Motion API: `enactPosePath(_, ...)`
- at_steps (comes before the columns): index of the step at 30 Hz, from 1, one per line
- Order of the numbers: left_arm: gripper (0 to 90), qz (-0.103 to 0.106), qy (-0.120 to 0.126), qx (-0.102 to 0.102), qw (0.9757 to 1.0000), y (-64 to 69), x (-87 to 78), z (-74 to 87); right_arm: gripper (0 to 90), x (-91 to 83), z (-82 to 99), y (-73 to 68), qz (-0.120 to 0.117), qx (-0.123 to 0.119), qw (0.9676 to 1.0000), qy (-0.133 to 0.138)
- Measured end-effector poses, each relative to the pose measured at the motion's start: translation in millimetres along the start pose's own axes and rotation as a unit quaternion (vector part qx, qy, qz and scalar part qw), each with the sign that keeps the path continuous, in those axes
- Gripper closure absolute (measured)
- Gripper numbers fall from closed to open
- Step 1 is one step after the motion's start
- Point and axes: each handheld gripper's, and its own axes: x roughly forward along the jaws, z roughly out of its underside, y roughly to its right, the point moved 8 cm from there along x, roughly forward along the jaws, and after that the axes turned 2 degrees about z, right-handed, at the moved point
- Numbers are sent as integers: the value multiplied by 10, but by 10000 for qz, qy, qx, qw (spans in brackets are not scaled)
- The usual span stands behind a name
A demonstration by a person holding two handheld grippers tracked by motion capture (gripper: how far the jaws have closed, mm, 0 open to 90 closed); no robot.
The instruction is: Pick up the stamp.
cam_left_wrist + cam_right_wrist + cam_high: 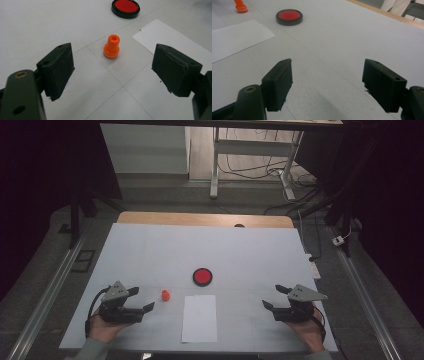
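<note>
A small orange stamp-like peg (165,294) stands upright on the white table cover, seen close in the left gripper view (111,46). A round black dish with a red inside (202,276) lies beyond it, and a white sheet of paper (199,317) lies in front of the dish. My left gripper (141,299) rests at the near left, open and empty, its jaws pointing at the peg from a short way off. My right gripper (275,297) rests at the near right, open and empty, well apart from the paper.
The white cover (150,250) spans a wooden table whose far edge (205,219) shows. A small dark spot (239,225) sits at that far edge. Desk legs and cables (260,167) stand on the floor beyond.
</note>
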Motion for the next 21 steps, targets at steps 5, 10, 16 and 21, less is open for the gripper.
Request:
enactPosePath(5, 186, 20, 17, 88, 10000, 37, -12, -55, 252, -17, -39, 34, 36, 55, 9999, 112)
enactPosePath(10, 195, 54, -25, 125, 9999, 63, 18, -85, 263, -30, -38, 64, 104, 97, 9999, 98)
enactPosePath(16, 199, 172, 21, 171, 9997, 101, 81, -200, 267, -20, -25, 47, 87, 56, 9999, 41)
enactPosePath(21, 196, 205, -39, 231, 9995, 128, 182, -265, 272, -17, -32, 36, 99, 60, 9999, 62)
